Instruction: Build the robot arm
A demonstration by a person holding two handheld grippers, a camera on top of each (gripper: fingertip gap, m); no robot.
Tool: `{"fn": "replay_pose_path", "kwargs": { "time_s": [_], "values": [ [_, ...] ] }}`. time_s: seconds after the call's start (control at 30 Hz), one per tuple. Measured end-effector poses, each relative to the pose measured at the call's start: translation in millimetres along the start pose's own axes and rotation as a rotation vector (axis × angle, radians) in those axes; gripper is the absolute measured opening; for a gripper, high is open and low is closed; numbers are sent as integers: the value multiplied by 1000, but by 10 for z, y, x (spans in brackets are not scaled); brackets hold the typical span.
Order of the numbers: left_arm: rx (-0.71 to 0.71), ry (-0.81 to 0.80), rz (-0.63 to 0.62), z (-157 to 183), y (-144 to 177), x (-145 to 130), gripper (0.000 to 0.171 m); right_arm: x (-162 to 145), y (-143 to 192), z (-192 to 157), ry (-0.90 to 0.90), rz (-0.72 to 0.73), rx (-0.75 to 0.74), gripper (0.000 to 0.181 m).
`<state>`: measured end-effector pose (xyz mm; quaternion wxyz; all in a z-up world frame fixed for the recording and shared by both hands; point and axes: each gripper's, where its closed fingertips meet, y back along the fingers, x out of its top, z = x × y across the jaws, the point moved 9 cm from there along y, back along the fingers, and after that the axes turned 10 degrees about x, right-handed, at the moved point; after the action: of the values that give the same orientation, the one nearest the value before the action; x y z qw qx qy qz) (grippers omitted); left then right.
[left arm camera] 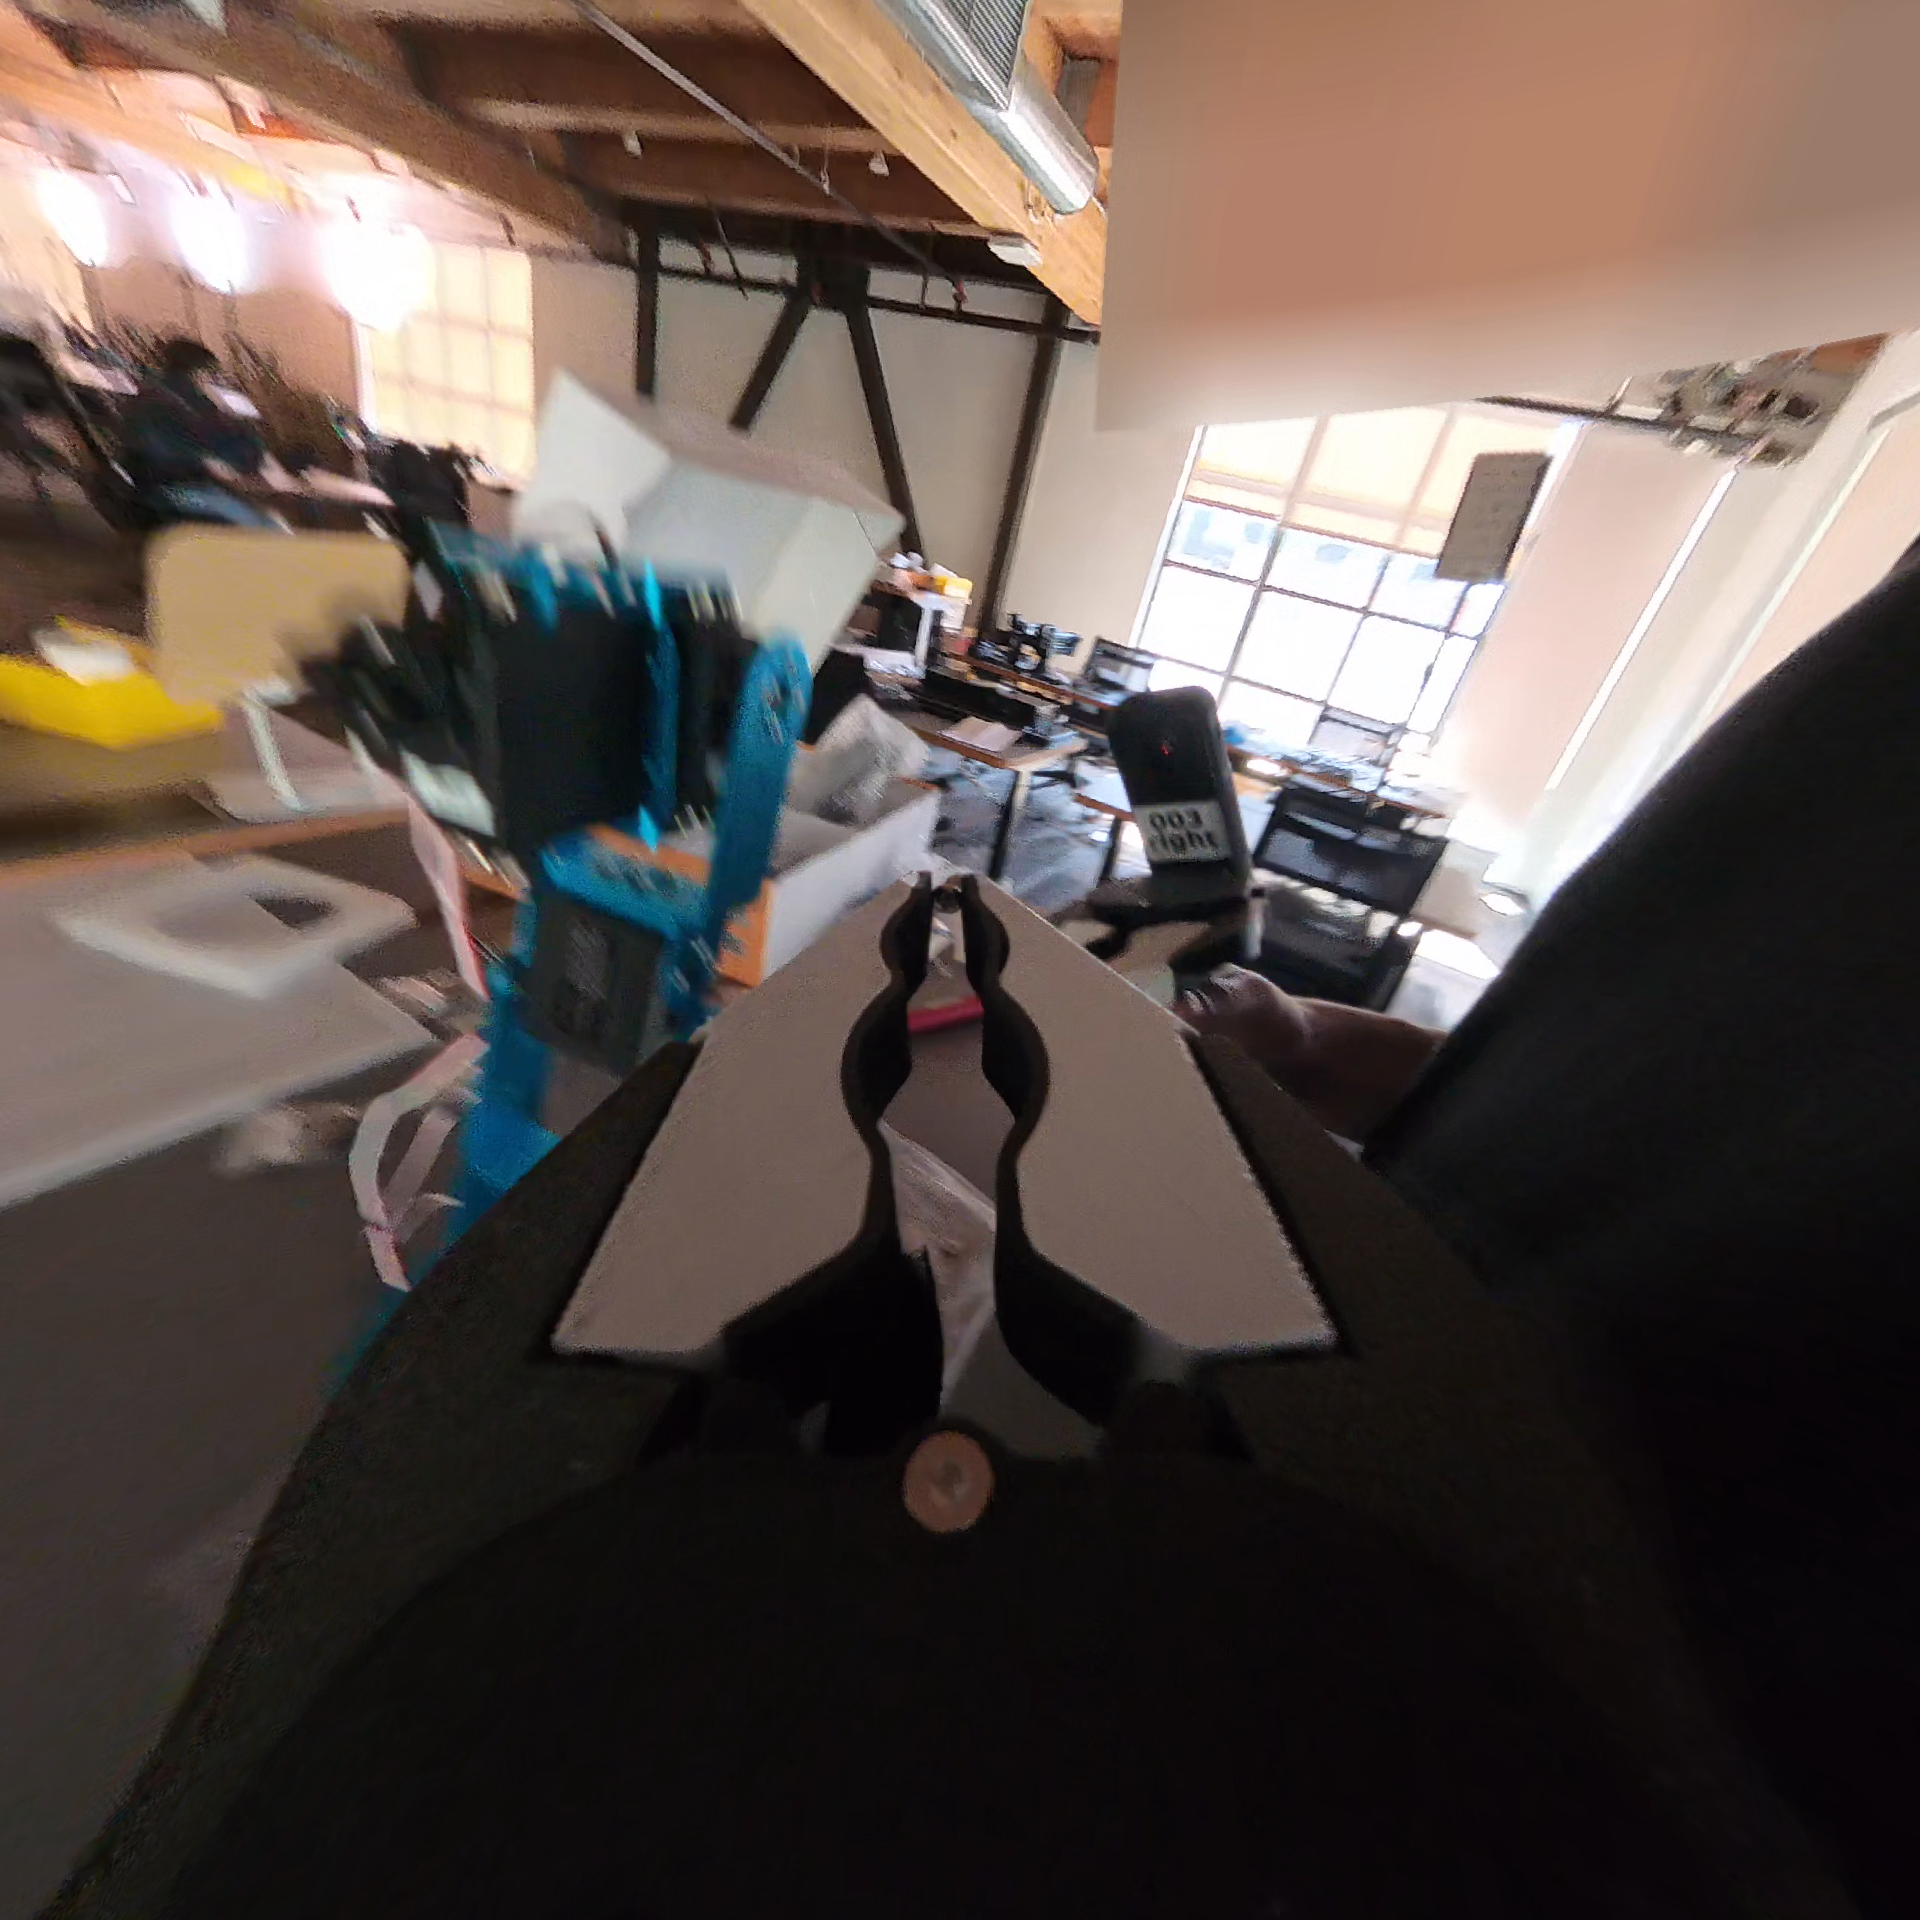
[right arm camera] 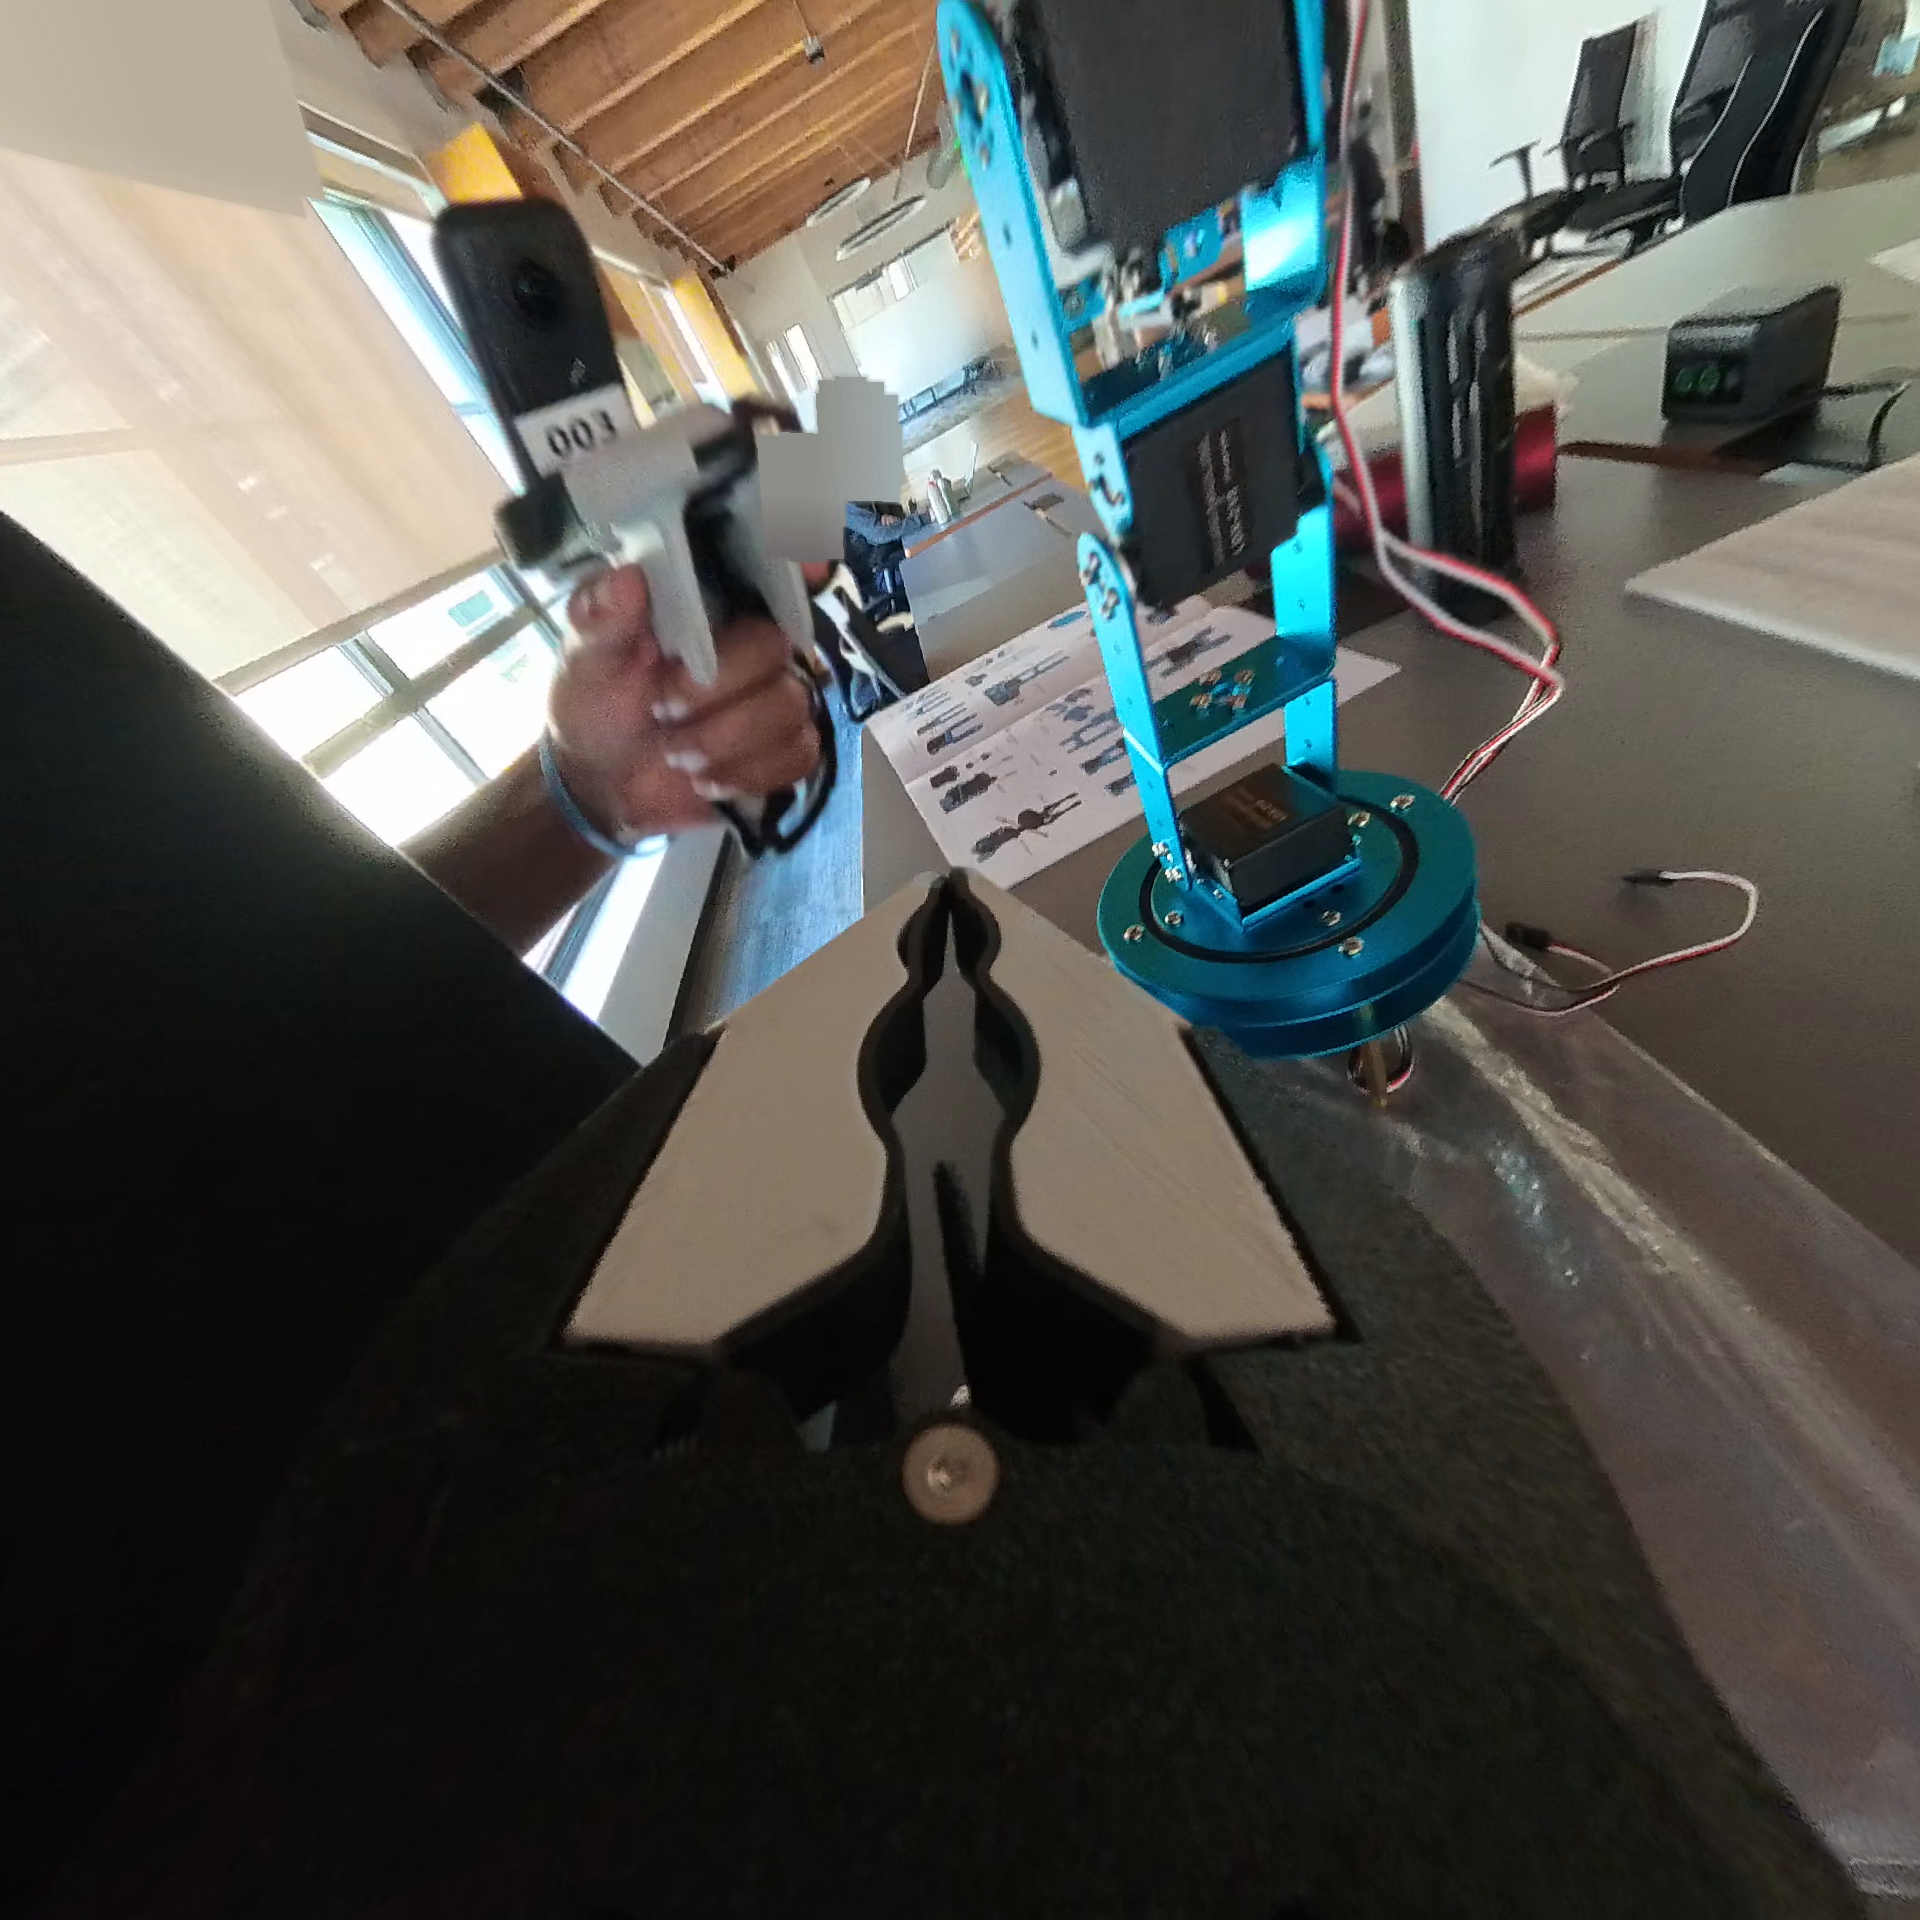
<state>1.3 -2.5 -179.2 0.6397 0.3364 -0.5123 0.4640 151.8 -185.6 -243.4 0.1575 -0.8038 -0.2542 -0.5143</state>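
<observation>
A blue metal robot arm (right arm camera: pixel 1205 582) with black servos stands on a round blue base (right arm camera: pixel 1288 935) on the dark table, with red and white wires (right arm camera: pixel 1455 582) trailing from it. My right gripper (right arm camera: pixel 951 888) is shut and empty, just left of the base and not touching it. My left gripper (left arm camera: pixel 945 894) is shut to a narrow slit with a small shiny bit between its tips; I cannot tell what it is. The blue arm (left arm camera: pixel 644 779) is blurred to its left. A hand holds the left gripper's handle (right arm camera: pixel 665 582) in the right wrist view.
A printed instruction sheet (right arm camera: pixel 1039 748) lies behind the base, and clear plastic wrap (right arm camera: pixel 1558 1247) to its right. A black cylinder (right arm camera: pixel 1455 436) and black device (right arm camera: pixel 1745 353) stand farther back. A white box (left arm camera: pixel 727 520), white frame (left arm camera: pixel 239 925) and yellow item (left arm camera: pixel 94 696) are in the left wrist view. The tips of one gripper are about 11 centimeters away from the tips of the other.
</observation>
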Motion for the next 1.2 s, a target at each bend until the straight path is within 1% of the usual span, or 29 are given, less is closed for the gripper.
{"fn": "replay_pose_path", "kwargs": {
  "time_s": [0.07,0.13,0.2,0.27,0.4,0.47,0.53,0.6,0.73,0.93,1.2],
  "values": [
    [35,-126,25,-44,90,352,4,54,54,16,25,15,-4,0],
    [79,-257,11,-129,135,637,5,143,98,47,60,22,-24,0],
    [117,-351,-21,-255,150,818,4,293,114,58,105,39,-36,1],
    [111,-381,-38,-364,142,922,4,494,92,47,168,59,-52,5],
    [47,-391,-106,-573,38,934,4,900,-55,-38,294,73,-43,15],
    [2,-385,-146,-665,-32,910,4,1018,-125,-87,335,81,-35,16],
    [-34,-373,-183,-747,-96,888,4,1055,-164,-117,348,87,-39,16],
    [-62,-368,-206,-799,-144,876,4,1026,-169,-136,340,96,-47,16],
    [-99,-384,-231,-834,-199,849,5,850,-110,-126,291,90,-87,15],
    [-121,-364,-213,-890,-238,849,5,641,4,-99,217,87,-129,15],
    [-145,-318,-179,-922,-256,829,4,563,-20,-75,198,55,-141,15]
  ]
}}
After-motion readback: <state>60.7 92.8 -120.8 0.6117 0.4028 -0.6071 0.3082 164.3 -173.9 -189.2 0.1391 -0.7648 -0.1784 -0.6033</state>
